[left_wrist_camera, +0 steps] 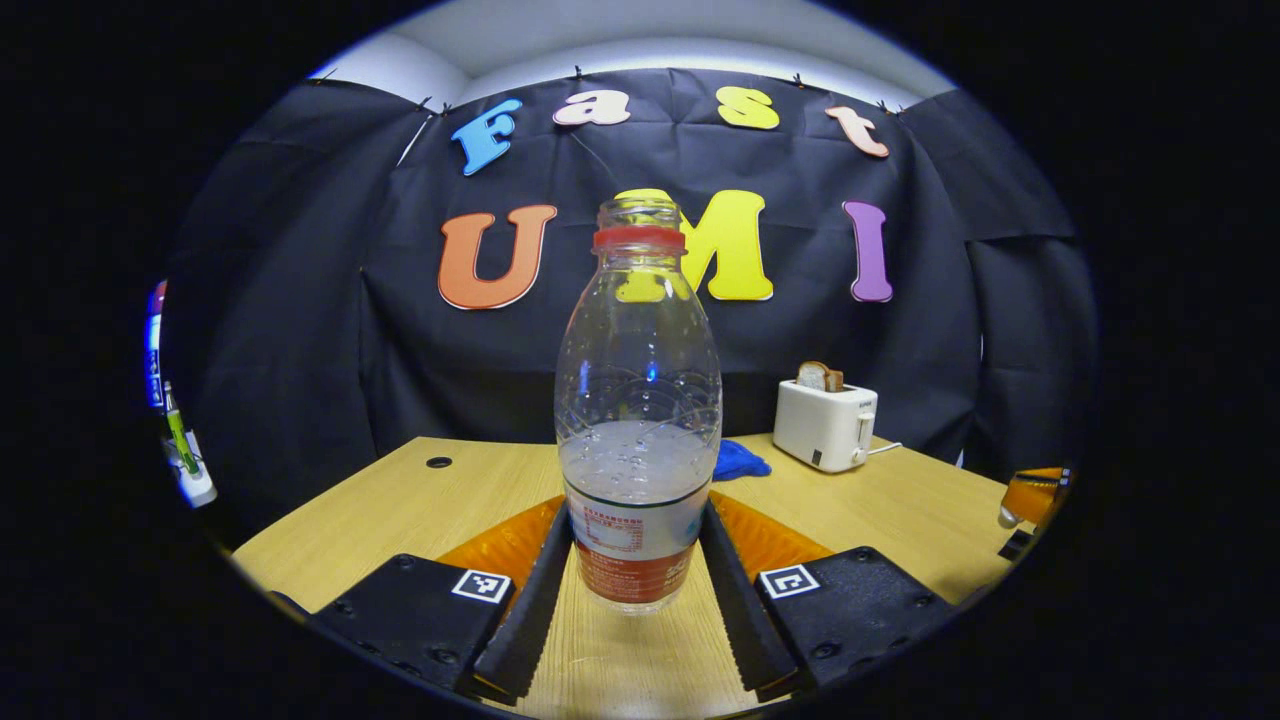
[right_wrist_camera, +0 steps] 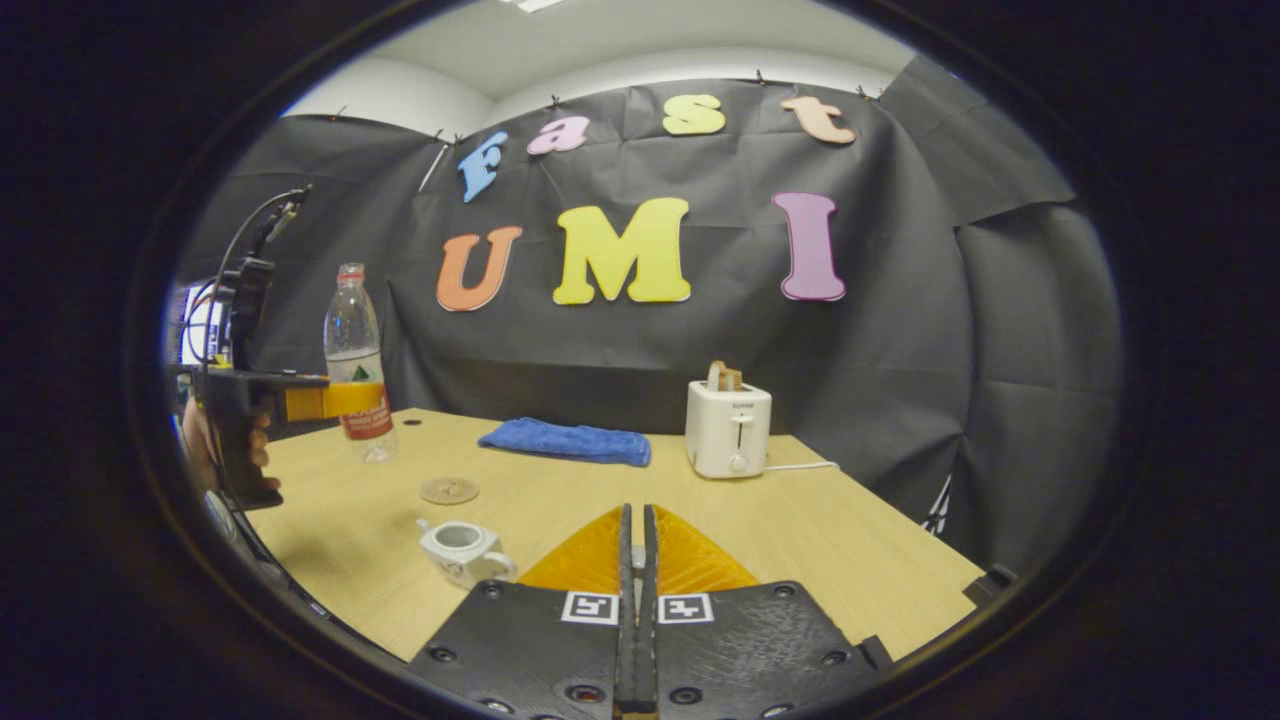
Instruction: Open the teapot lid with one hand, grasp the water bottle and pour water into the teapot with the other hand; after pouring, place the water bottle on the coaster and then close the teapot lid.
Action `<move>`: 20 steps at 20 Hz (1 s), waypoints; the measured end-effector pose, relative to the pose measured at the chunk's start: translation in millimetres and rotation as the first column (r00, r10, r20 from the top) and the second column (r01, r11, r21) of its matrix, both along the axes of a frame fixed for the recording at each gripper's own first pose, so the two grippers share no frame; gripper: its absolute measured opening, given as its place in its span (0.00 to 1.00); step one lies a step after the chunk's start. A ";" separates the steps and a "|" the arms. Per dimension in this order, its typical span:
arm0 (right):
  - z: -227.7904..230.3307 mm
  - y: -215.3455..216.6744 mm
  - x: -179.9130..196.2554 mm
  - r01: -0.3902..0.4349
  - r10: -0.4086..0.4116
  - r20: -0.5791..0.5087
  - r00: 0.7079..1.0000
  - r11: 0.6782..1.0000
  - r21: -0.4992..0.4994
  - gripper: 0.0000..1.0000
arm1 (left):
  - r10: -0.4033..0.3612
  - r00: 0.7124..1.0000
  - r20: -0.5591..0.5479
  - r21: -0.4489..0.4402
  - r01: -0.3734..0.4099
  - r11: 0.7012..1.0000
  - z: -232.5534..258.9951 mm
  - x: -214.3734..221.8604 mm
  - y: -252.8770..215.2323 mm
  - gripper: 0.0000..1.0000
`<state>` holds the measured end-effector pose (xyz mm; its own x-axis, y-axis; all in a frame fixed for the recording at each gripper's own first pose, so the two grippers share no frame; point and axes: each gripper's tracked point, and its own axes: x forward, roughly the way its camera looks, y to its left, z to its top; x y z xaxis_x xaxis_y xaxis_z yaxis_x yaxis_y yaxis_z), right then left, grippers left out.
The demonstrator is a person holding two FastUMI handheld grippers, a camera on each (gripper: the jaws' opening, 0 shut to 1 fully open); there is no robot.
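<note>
Clear water bottle (left_wrist_camera: pixel 638 420) standing upright, left gripper (left_wrist_camera: pixel 637 545) clenching its label level; right gripper (right_wrist_camera: pixel 636 560) hovering, fingers pressed together, above lidless teapot (right_wrist_camera: pixel 462 550).

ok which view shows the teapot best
The right gripper view: the teapot sits on the table with its lid off and the opening visible. The left gripper view looks at the water bottle instead.

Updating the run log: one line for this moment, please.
left gripper: shut on water bottle, upright | right gripper: shut | teapot: lid off | coaster: bare
</note>
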<state>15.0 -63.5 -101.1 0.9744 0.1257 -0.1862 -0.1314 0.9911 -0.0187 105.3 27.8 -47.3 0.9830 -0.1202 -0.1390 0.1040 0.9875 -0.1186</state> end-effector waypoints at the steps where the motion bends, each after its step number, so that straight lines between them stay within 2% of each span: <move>1: -2.2 0.4 1.3 0.000 0.000 -0.003 1.000 1.000 0.001 0.00 | 0.004 1.000 -0.007 -0.004 -0.004 1.000 -1.9 7.2 2.2 0.76; 12: -23.0 -5.8 15.7 0.021 -0.023 -0.052 0.998 0.999 -0.031 0.00 | -0.024 0.998 -0.051 -0.035 0.022 0.999 -67.6 87.1 -0.2 0.78; 20: -36.5 -5.3 24.9 0.025 -0.028 -0.084 0.996 0.999 -0.030 0.00 | -0.019 0.994 -0.103 -0.043 0.015 0.999 -107.8 106.1 -1.2 0.79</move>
<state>39.9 -68.8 -137.6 0.9580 0.0933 -0.2712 -0.1073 0.9935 -0.0374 211.4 26.6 -155.0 0.9613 -0.1447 -0.2343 0.1057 0.9795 -0.1715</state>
